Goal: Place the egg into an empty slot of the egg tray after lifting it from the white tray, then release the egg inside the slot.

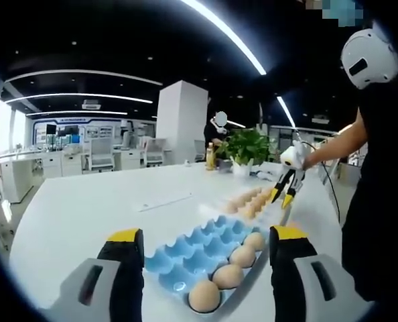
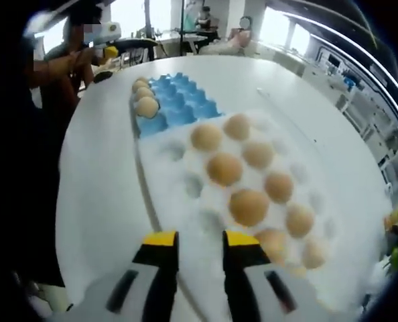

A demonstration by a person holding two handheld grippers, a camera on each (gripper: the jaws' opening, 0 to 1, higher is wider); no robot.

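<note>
1. the eggs are tan to light brown, smooth and matte. in the right gripper view about 9 of them sit in the white tray (image 2: 185,184), and the nearest large egg (image 2: 248,206) lies just ahead of the right gripper (image 2: 200,243).
2. each egg sits in its own cup. they seem to stand on end, long axis up out of the cup, though the fisheye makes this hard to judge.
3. the blue egg tray (image 1: 185,251) lies on the white desk (image 1: 85,208), touching the far end of the white tray. 4 eggs fill the row along 1 edge; the front one (image 1: 204,295) is nearest the left gripper (image 1: 206,241). the other blue slots are bare.
4. the left gripper's yellow-tipped fingers (image 1: 124,236) are spread wide with nothing between them, low over the blue tray's near end.
5. the right gripper's fingers (image 2: 160,239) stand apart with a narrow gap, empty, over the white tray's near edge.
6. a potted plant (image 1: 244,146) stands at the desk's far end.
</note>
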